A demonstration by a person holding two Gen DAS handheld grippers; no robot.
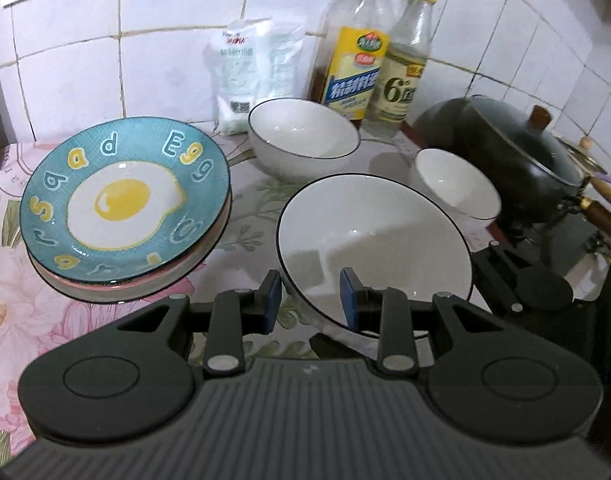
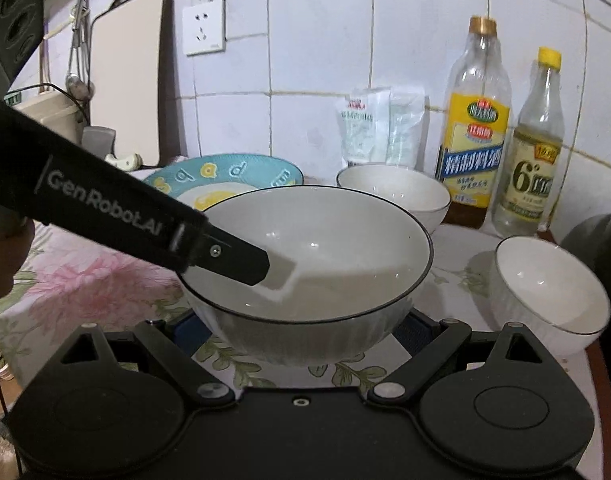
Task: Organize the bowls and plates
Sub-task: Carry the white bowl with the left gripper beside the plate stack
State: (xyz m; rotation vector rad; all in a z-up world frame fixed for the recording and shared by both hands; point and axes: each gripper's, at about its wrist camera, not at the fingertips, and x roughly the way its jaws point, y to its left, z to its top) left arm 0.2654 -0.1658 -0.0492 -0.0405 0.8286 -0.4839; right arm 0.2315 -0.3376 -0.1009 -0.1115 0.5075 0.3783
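Left hand-held gripper [image 1: 310, 295]: its blue pads straddle the near rim of the large white bowl [image 1: 375, 252], one pad inside, one outside; whether they press cannot be told. Right hand-held gripper [image 2: 301, 330]: jaws apart, flanking that bowl's base. Only the right view shows the bowl clear of the floral tabletop [image 2: 85, 284]. Left of the bowl sits the egg-patterned plate [image 1: 125, 196] on a stack; behind it, a medium bowl [image 1: 303, 132]; right, a small bowl [image 1: 457, 184].

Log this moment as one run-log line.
left gripper: fingers pinch large bowl rim | right gripper: flanks bowl, contact unclear | egg plate: atop plates | medium bowl, small bowl: unstacked
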